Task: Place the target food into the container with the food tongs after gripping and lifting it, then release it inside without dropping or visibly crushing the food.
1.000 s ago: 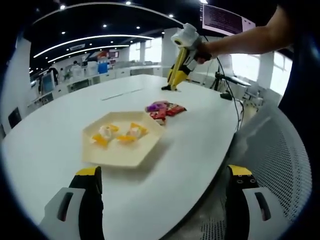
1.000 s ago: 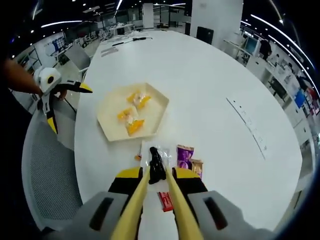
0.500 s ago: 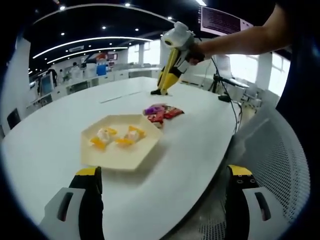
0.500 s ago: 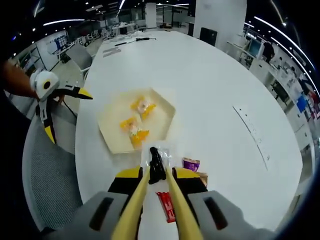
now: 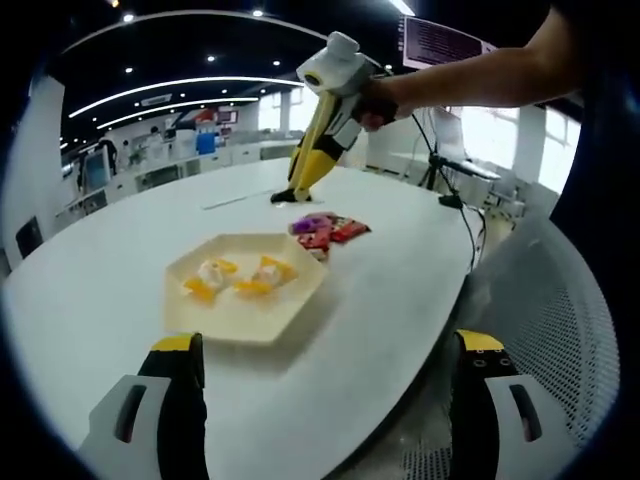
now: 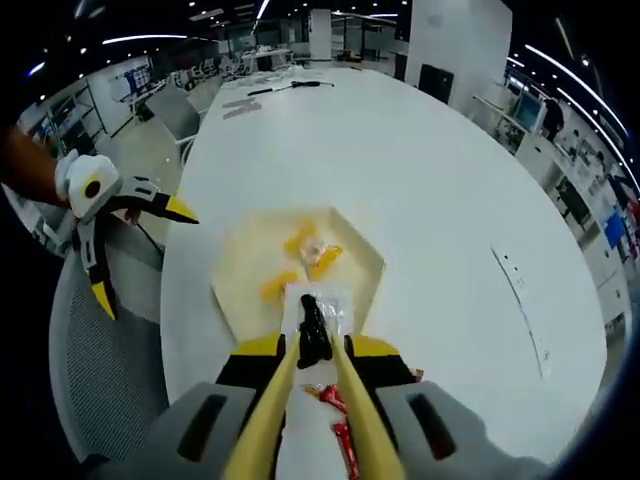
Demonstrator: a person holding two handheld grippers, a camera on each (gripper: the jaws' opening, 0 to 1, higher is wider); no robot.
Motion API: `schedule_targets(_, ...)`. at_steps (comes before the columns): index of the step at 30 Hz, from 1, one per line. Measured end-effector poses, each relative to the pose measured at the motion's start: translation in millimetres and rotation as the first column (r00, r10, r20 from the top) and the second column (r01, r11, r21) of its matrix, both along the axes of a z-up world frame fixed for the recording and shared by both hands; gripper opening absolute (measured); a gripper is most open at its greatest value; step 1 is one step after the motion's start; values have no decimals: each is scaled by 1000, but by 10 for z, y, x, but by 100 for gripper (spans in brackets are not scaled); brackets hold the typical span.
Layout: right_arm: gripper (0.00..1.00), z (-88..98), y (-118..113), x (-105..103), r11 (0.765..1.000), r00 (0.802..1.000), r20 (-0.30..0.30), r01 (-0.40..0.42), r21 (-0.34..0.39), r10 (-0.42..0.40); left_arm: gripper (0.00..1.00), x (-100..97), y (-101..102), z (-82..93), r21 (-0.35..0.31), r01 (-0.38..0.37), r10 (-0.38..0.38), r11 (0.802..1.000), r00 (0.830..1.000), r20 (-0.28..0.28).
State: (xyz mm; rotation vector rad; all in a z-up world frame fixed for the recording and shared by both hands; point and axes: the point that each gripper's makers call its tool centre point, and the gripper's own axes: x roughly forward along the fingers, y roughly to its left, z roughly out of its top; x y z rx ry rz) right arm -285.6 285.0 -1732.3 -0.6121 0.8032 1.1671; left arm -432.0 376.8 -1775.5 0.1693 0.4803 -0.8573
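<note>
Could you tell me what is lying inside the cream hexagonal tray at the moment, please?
The tray holds several small yellow-orange and white wrapped snacks. In the right gripper view, the tongs and their clear packet cover its near edge, hiding anything there.

I see a large white table (image 5: pixel 120 270) with a rounded edge, standing in an open-plan office lit by rows of ceiling lights (image 5: pixel 170 82). A grey mesh chair (image 5: pixel 565 320) sits just beside the table's near edge. I note a pile of red and purple snack wrappers (image 5: pixel 328 228) lying on the tabletop. A dark cable (image 5: pixel 455 195) runs across the table's far side. Desks and monitors (image 6: pixel 505 95) line the background. A wall screen (image 5: pixel 440 40) hangs above.
</note>
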Motion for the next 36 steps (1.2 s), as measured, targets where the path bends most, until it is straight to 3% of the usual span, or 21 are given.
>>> schedule_targets(7,21,28,308,-34,999,1000,-1,-32,11,32,99,-28,-24,-33,24,24,-24,999,1000,-2)
schedule_targets(24,22,64,885,-184,995,995,-5,-103,17,103,99,-26,-29,-14,-5,17,-17,1000,1000,-16)
schedule_targets(36,21,-2,962,-236,991,991,-16,-136,5,136,99,-14,-12,-25,5,9,-9,1000,1000,-14)
